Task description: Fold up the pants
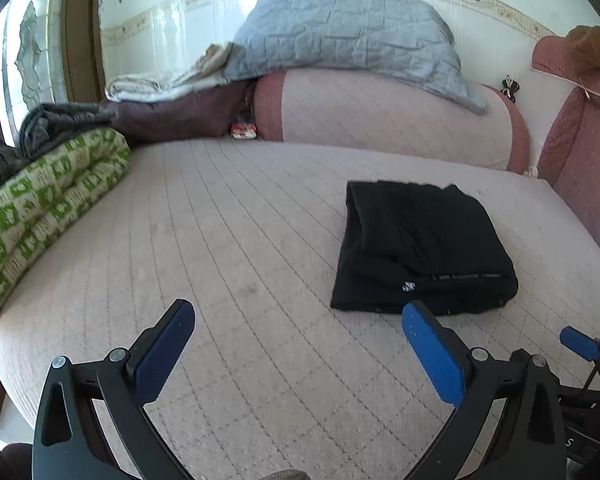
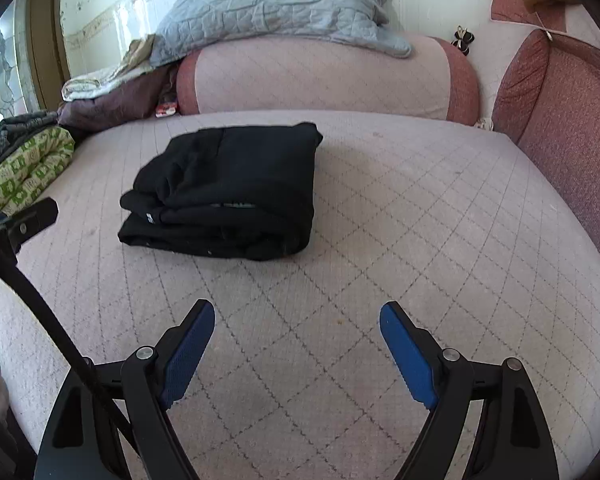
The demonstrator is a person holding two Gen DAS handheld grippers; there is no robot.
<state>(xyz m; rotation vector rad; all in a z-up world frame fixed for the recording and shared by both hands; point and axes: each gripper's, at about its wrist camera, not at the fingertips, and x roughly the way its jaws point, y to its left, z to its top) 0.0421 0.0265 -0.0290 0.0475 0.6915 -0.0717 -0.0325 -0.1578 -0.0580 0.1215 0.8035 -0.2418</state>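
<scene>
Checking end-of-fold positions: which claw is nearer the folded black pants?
Left, by a little. The left claw hangs open just short of the black pants, at their near-left edge. The right claw is open, farther back, off their near-right side.

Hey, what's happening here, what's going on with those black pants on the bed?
A person holds a two-finger gripper in each hand over a quilted pink bed cover. The black pants lie on it, already folded into a compact stack. The left gripper and the right gripper are both open, holding nothing and not touching the pants. The folding looks done, or close to it.
</scene>
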